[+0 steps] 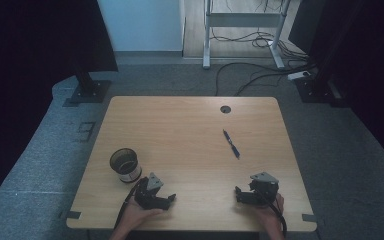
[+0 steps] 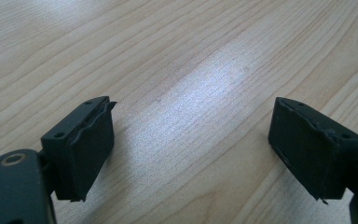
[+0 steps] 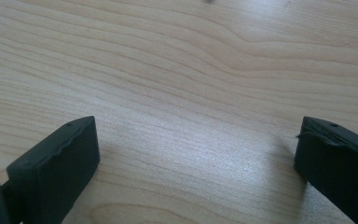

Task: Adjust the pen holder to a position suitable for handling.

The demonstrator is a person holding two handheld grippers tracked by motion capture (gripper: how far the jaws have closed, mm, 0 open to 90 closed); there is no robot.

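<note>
1. The mesh cup [image 1: 125, 164] stands upright on the wooden table [image 1: 180, 125], just beside the left gripper [image 1: 172, 199], up and to the left of its body. It is dark, round and open at the top, with a pale band near its base.
2. The blue pen [image 1: 231, 144] lies flat on the bare wood, ahead of the right gripper [image 1: 237, 194] and well apart from it, slanting away toward the far edge. It is much nearer this gripper than the left one.
3. The left gripper rests low on the table near the front edge, held by the person's left hand [image 1: 139, 216]. In the left gripper view [image 2: 189, 144] its jaws stand wide apart with only wood grain between them; it is released and holds nothing.
4. The right gripper also sits near the front edge, with the right hand [image 1: 269, 215] behind it. In the right gripper view [image 3: 196, 158] its jaws are spread wide over bare wood, released and empty.
5. The two grippers point inward toward each other, well apart.
6. Beyond the pen, a round cable hole [image 1: 225, 109] sits near the table's far edge.
7. Past the table, cables [image 1: 260, 75] trail across the grey floor.
</note>
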